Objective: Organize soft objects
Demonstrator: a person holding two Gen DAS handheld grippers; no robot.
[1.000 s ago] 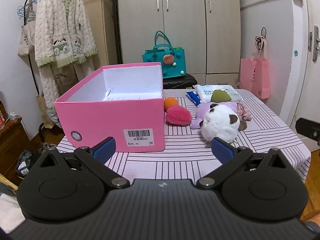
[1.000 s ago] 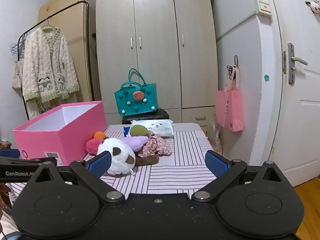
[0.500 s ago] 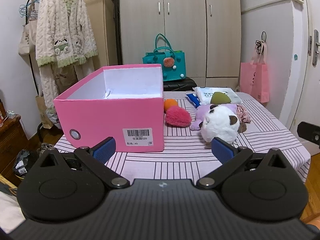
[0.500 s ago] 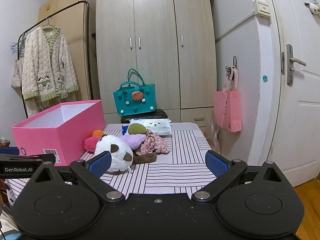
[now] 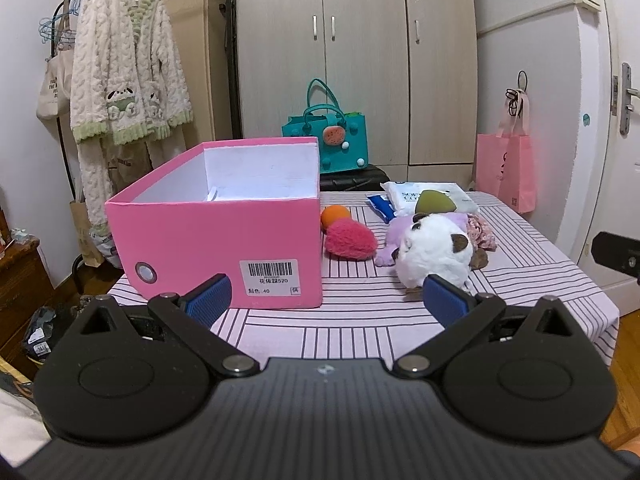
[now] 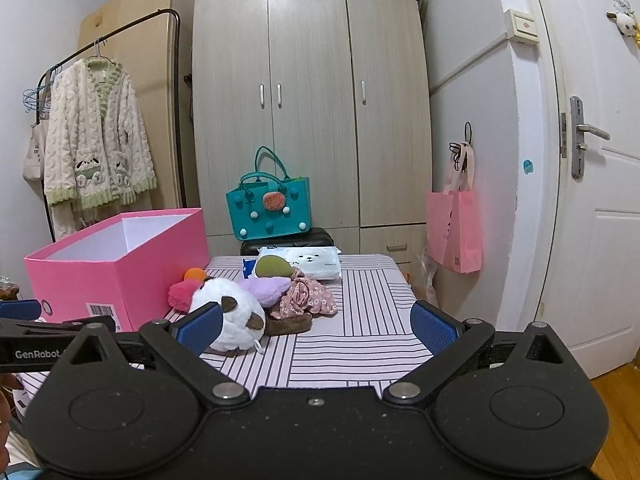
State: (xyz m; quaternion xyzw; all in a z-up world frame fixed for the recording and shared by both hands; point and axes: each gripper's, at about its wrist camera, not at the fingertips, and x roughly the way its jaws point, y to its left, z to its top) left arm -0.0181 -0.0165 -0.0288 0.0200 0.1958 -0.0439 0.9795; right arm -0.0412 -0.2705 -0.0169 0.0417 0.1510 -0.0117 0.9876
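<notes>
Striped table (image 5: 360,320), pink box (image 5: 224,240) left. White plush (image 6: 228,316) near-centre, just ahead-left of right gripper (image 6: 316,326); probably nearer than left gripper (image 5: 326,298). Both spread wide, empty.

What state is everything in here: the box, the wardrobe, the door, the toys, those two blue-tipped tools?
Pink box: open, no lid, looks nearly empty.
Wardrobe: doors shut.
Door: shut.
White plush toy: lying on the table.
Left gripper: fingers open, holding nothing.
Right gripper: fingers open, holding nothing.
</notes>
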